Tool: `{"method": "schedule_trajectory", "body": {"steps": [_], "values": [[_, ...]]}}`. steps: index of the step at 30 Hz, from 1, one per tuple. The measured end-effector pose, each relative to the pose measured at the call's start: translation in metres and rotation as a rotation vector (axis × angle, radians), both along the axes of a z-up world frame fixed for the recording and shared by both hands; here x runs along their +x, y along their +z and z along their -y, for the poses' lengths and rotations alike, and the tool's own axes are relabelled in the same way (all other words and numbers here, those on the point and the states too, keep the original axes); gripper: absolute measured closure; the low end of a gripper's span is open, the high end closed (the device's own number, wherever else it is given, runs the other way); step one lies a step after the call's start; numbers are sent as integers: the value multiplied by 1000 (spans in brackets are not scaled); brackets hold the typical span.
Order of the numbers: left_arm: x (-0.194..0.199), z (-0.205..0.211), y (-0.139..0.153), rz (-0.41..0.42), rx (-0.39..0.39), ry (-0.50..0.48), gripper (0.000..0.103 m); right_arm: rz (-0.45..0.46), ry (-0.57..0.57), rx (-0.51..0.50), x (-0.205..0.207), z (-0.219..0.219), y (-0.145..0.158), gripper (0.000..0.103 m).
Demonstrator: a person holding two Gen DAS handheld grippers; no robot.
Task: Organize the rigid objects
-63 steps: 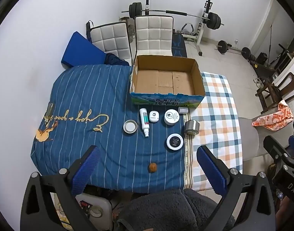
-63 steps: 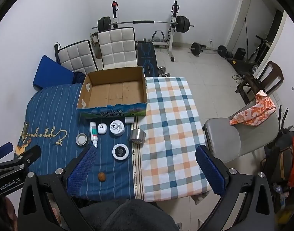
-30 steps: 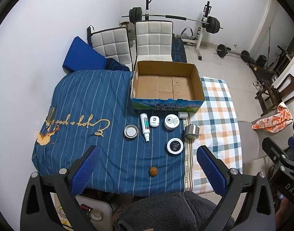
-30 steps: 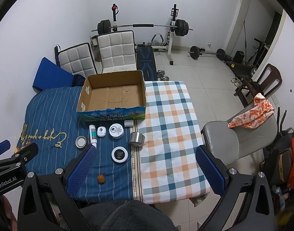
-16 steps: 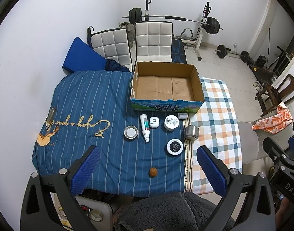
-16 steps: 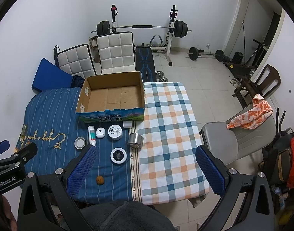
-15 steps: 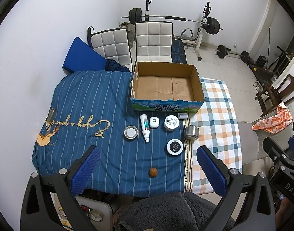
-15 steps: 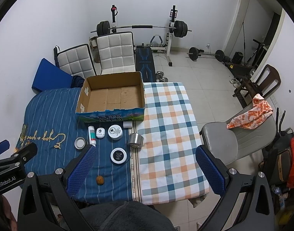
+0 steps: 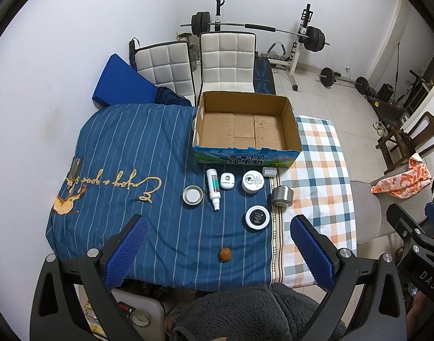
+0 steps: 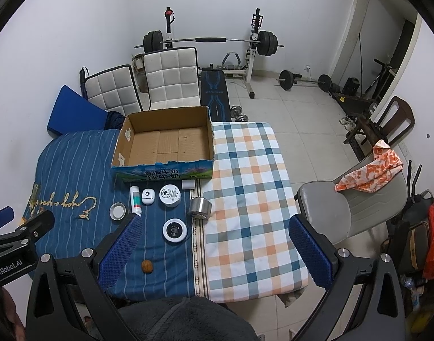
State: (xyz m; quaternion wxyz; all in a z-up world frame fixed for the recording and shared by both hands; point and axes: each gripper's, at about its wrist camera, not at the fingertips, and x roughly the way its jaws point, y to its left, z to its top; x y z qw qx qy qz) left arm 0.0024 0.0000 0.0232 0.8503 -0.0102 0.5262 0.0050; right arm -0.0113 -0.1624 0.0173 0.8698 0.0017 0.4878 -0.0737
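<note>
An open cardboard box (image 9: 246, 151) (image 10: 162, 170) stands on the covered table, with nothing inside. In front of it lie a white tube (image 9: 213, 188) (image 10: 135, 199), a small white case (image 9: 227, 181), a white jar (image 9: 252, 181) (image 10: 170, 195), a small white block (image 9: 269, 171), a metal tin (image 9: 282, 196) (image 10: 199, 208), a round metal lid (image 9: 192, 195), a black-and-white disc (image 9: 257, 217) (image 10: 175, 230) and a walnut (image 9: 225, 254) (image 10: 147, 266). My left gripper (image 9: 219, 251) and my right gripper (image 10: 214, 248) are both open and empty, held high above the near edge of the table.
The table carries a blue striped cloth (image 9: 126, 156) on the left and a checked cloth (image 10: 251, 193) on the right. Two white chairs (image 9: 225, 59) stand behind it, a grey chair (image 10: 344, 207) at the right. Gym weights (image 10: 211, 39) line the far wall.
Both grippers have risen and drawn back a little, so the table looks slightly smaller. Nothing on the table has moved.
</note>
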Motion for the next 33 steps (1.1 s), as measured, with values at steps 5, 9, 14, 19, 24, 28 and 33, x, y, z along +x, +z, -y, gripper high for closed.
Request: {"method": "schedule_trajectory", "body": {"steps": [5,9,14,19,24,28,33], "values": [[0,0,0,-4,0,-3,0,1,-1,5,0,0,0,0],[0,0,0,-5,-2,-7,0,-1,3,8,0,-3,-2,0],[1,0,0,-8,-8,-5,0,0,2,9,0,-5,-3,0],[9,0,-15,-18,2,1,0,-13,-4,26,6,-2,-12,0],[42,-15,-61,-77,14,60,0,-87,20,69,41,6,-59,0],[69,-25,-121,-165,44,101,0,-245,45,129,82,7,-137,0],[97,-13,-207,-303,70,96,0,-393,29,124,125,12,-241,0]]}}
